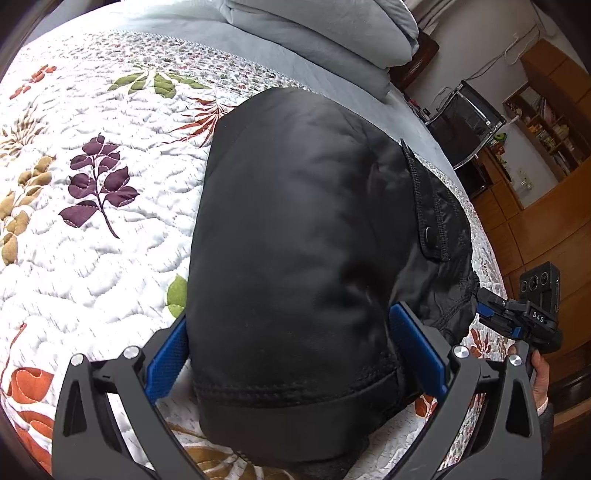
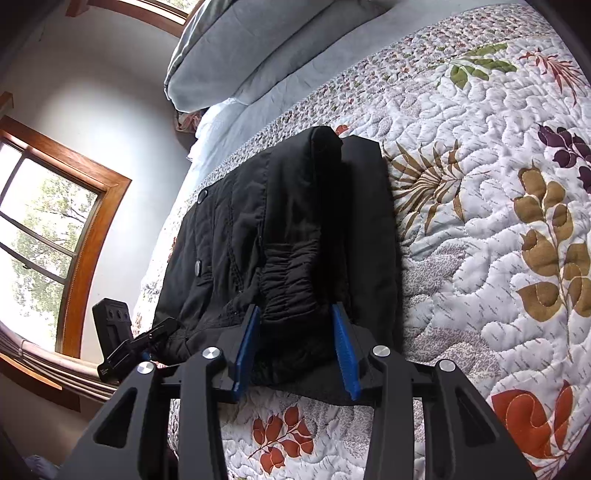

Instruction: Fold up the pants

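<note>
Your black pants (image 1: 295, 229) lie folded on the quilted bed (image 1: 92, 258). Both the left gripper (image 1: 291, 354) and the right gripper (image 2: 295, 347) have fingers apart, straddling the near edge. Pinch every layer together before lifting, so the fold stays aligned.

Left wrist view: low and close over the pants (image 1: 295, 258), looking along them toward the pillows (image 1: 314, 33); the right gripper (image 1: 496, 314) shows at its right edge. Right wrist view: equally close at the pants' (image 2: 280, 240) other side, facing the pillows (image 2: 236, 48) and window (image 2: 44, 236); the left gripper (image 2: 147, 341) shows lower left. Both views share pants, quilt (image 1: 92, 258) and pillows.
</note>
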`<move>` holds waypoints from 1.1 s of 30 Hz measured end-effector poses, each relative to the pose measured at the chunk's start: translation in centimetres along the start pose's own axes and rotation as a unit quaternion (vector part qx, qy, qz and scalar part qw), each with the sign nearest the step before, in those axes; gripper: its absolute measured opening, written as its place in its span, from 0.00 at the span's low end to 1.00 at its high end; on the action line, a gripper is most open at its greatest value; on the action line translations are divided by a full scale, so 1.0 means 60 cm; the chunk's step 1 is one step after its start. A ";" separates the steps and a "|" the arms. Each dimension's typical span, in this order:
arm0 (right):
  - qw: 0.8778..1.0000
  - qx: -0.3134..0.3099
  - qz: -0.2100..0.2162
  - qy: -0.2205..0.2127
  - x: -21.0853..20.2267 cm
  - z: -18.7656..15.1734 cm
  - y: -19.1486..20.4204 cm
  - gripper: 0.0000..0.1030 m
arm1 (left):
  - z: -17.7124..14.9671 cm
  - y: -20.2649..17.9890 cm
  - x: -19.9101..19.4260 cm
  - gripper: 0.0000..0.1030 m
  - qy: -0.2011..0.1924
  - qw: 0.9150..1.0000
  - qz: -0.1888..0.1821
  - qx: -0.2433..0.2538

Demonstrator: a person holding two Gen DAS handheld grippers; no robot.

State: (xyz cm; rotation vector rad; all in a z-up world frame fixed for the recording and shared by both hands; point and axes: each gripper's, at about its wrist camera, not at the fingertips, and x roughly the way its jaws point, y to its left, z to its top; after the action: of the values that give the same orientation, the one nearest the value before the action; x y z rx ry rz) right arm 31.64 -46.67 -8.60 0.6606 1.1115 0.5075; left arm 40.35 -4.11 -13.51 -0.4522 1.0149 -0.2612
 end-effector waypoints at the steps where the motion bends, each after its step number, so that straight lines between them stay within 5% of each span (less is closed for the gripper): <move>1: 1.000 0.001 0.002 -0.001 -0.001 -0.002 -0.001 0.39 | 0.000 -0.004 -0.002 0.97 -0.003 1.000 0.006 0.004; 10: 0.999 0.013 0.017 -0.027 -0.026 -0.017 0.003 0.51 | 0.001 -0.035 -0.022 0.97 -0.040 0.996 0.068 0.049; 12: 0.999 0.018 0.014 -0.031 -0.035 -0.025 0.001 0.63 | -0.002 -0.042 -0.031 0.97 -0.051 0.994 0.079 0.057; 16: 1.000 0.015 -0.005 -0.026 -0.042 -0.049 -0.002 0.66 | -0.010 -0.055 -0.048 0.97 -0.061 0.992 0.088 0.064; 20: 0.999 0.031 -0.015 -0.028 -0.049 -0.075 -0.009 0.82 | -0.018 -0.071 -0.068 0.97 -0.074 0.991 0.090 0.074; 23: 0.998 0.038 -0.044 -0.029 -0.053 -0.097 -0.011 0.91 | -0.031 -0.083 -0.082 0.97 -0.077 0.988 0.105 0.080; 33: 0.978 -0.032 -0.192 -0.080 -0.097 -0.159 0.079 0.96 | -0.096 -0.113 -0.137 0.97 -0.082 0.982 0.138 0.094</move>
State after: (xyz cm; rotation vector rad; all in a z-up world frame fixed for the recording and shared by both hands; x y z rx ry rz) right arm 20.44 -45.07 -4.26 0.4088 1.0332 0.1545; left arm 31.19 -8.03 -6.60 -0.1550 0.8699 -0.0670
